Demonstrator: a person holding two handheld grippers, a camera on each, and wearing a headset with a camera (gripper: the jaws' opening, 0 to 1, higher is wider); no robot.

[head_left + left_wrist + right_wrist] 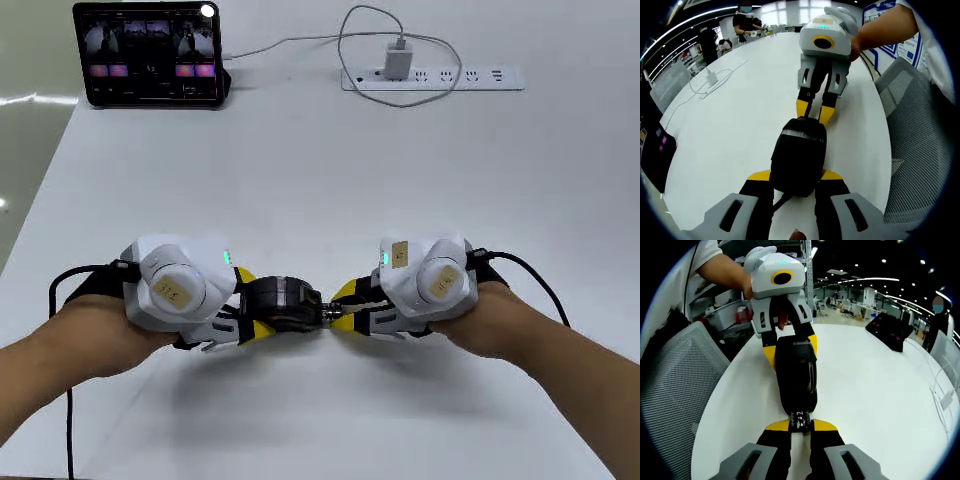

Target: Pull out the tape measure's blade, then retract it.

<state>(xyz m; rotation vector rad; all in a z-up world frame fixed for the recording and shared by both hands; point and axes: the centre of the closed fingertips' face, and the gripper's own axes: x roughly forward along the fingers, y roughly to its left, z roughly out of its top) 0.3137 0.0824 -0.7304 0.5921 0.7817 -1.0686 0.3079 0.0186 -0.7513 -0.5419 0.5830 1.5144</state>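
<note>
1. A person is holding a two-jaw gripper in each hand over a white table (320, 170), with the jaw tips facing each other.
2. The left gripper (254, 304) is clamping the black tape measure (283, 303) by its case, with one yellow-tipped jaw pressing on each side.
3. The tape measure is sitting low over the near part of the table, between the two grippers. It is unclear whether it is touching the surface.
4. The right gripper (340, 309) is pinching the blade's end tab (799, 418), its jaws closed tight on it. The tab is lying right at the case's mouth.
5. At the far edge, a tablet (150, 55) is standing lit, and a white charger (398, 60) is sitting plugged into a power strip (450, 78).
</note>
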